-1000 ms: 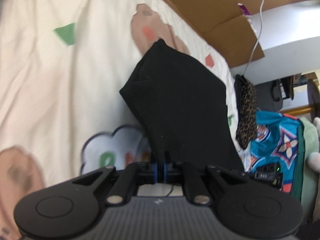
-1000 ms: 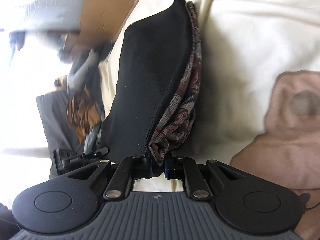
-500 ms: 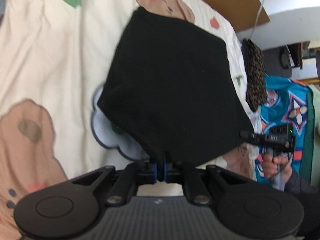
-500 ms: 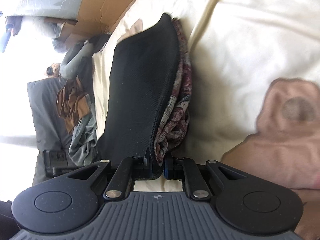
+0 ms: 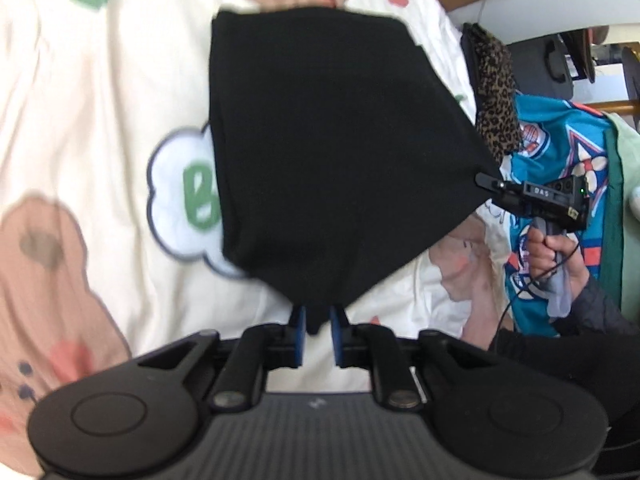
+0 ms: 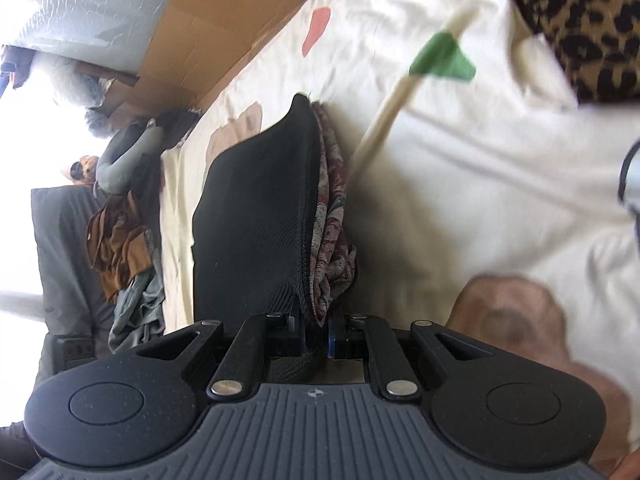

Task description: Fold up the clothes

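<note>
A black garment (image 5: 332,152) hangs spread out flat above the cream printed bedsheet (image 5: 100,120). My left gripper (image 5: 318,336) is shut on its lower corner, the cloth tip pinched between the blue pads. At the garment's right corner, my right gripper (image 5: 486,180) holds on, with a hand (image 5: 552,248) around its grip. In the right wrist view the garment (image 6: 256,216) runs edge-on away from my right gripper (image 6: 314,334), which is shut on it. A red-grey patterned inner layer (image 6: 332,240) shows beside the black.
A leopard-print cloth (image 5: 496,92) and a teal patterned cloth (image 5: 560,152) lie at the bed's right side. Cardboard (image 6: 224,28) lines the bed's far edge. A heap of brown and grey clothes (image 6: 124,248) sits beyond the bed in the right wrist view.
The garment has gone from a narrow hanging fold to a wide, flat spread between both grippers. The right gripper and its hand have come into the left wrist view.
</note>
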